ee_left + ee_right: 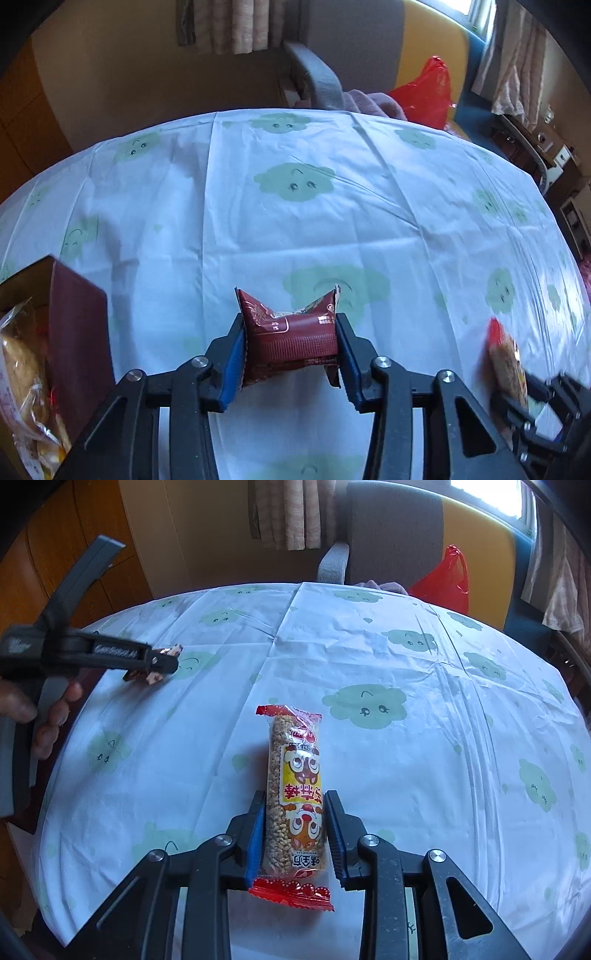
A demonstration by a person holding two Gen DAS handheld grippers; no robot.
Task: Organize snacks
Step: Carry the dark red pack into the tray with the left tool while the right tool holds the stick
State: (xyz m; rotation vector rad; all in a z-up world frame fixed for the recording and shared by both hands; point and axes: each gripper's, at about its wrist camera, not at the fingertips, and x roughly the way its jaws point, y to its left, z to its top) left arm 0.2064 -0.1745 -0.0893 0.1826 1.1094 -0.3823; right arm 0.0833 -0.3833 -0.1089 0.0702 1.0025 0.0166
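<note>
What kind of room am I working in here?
Most likely a home dining or living room: a table under a cloud-print tablecloth, an upholstered chair pulled up on the far side, and curtains at the window.

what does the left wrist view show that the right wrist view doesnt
Only the left wrist view: a box at the left edge with a bagged bun inside, and the left gripper head-on, clamped on a dark red snack packet.

Only the right wrist view: the right gripper shut on a grain bar packet, and a hand on the left tool.

Both: the cloud-print tablecloth, a grey chair and a red plastic bag.
</note>
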